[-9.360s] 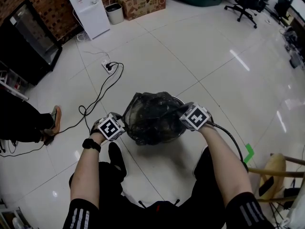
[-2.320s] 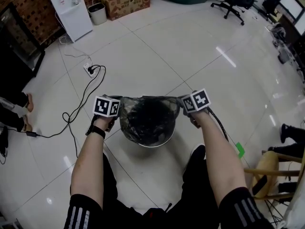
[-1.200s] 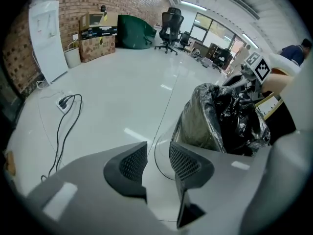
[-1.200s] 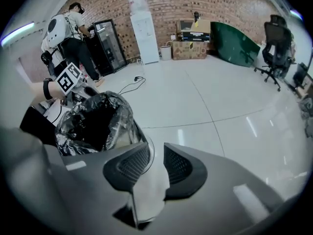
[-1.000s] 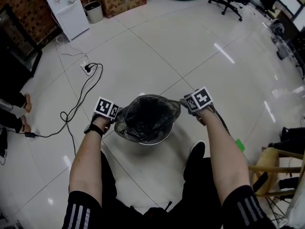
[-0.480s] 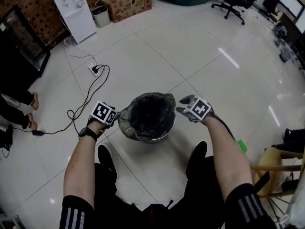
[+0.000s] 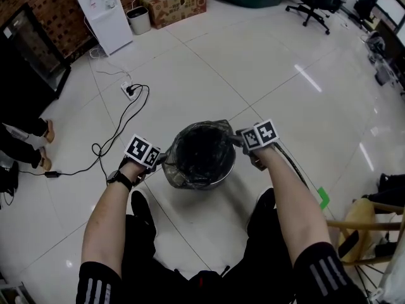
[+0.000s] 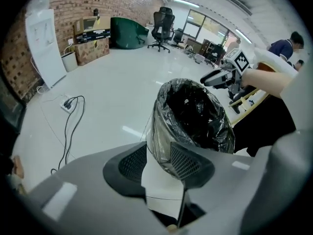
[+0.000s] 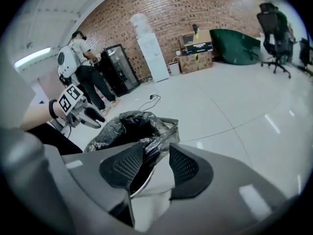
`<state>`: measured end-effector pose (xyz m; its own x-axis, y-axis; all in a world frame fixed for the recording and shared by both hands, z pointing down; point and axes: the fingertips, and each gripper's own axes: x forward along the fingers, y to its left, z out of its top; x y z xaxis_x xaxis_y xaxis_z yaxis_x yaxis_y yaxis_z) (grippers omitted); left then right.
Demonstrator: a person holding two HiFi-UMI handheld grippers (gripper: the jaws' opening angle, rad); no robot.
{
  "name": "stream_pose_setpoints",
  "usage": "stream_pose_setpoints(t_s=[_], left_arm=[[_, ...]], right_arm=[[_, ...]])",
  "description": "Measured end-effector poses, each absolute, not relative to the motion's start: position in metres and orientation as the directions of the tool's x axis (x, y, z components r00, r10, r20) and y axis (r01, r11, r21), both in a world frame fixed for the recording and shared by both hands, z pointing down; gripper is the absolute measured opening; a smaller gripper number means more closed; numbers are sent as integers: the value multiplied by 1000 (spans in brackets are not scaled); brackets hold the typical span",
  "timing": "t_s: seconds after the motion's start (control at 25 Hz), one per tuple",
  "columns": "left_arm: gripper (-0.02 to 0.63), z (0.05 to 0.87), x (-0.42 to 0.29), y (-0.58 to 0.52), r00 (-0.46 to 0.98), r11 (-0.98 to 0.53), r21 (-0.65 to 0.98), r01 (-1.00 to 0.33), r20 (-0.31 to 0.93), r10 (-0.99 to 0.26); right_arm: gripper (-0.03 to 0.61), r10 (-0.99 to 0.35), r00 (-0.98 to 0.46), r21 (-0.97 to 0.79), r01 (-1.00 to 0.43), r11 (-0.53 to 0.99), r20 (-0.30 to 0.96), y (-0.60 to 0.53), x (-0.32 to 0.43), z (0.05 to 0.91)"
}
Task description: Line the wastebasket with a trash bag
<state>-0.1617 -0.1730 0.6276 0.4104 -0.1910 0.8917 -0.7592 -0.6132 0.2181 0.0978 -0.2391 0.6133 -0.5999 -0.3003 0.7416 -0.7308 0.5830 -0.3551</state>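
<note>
A round white wastebasket (image 7: 204,183) stands on the floor with a black trash bag (image 7: 201,152) pushed into it, the bag's mouth lying over the rim. My left gripper (image 7: 159,161) is at the basket's left side. In the left gripper view this gripper (image 8: 159,153) is shut on the bag's (image 8: 193,111) clear-grey edge, against the white basket wall (image 8: 159,187). My right gripper (image 7: 239,139) is at the right rim. Its jaws (image 9: 157,153) have just been opening and stand apart, with the bag's edge (image 9: 164,131) loose between them.
A power strip with black cables (image 7: 130,90) lies on the floor to the left. A water dispenser (image 7: 104,11), a small bin (image 7: 137,19) and a cardboard box (image 7: 174,5) stand at the back. A wooden stool (image 7: 364,223) is on the right. Another person's feet (image 7: 44,132) are at far left.
The bag's mouth, pulled wide between both grippers a second ago, now sits close around the basket rim. The right gripper's jaws have come off the bag's edge.
</note>
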Motion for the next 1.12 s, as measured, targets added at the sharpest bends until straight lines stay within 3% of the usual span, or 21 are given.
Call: stream_pose_setpoints(t_s=[0.28, 0.44, 0.6, 1.12], left_arm=[[146, 639, -149, -184, 420, -636, 229, -737, 893, -165], [144, 649, -147, -187, 410, -643, 219, -734, 897, -162], [138, 655, -148, -189, 399, -643, 213, -735, 903, -158], [132, 689, -148, -172, 347, -661, 212, -719, 935, -78]], right_arm=[[165, -265, -529, -279, -736, 617, 806, -240, 85, 624], [9, -265, -478, -226, -744, 628, 837, -241, 96, 633], [9, -244, -493, -263, -747, 610, 835, -243, 108, 631], [9, 9, -451, -353, -686, 637, 893, -183, 123, 688]])
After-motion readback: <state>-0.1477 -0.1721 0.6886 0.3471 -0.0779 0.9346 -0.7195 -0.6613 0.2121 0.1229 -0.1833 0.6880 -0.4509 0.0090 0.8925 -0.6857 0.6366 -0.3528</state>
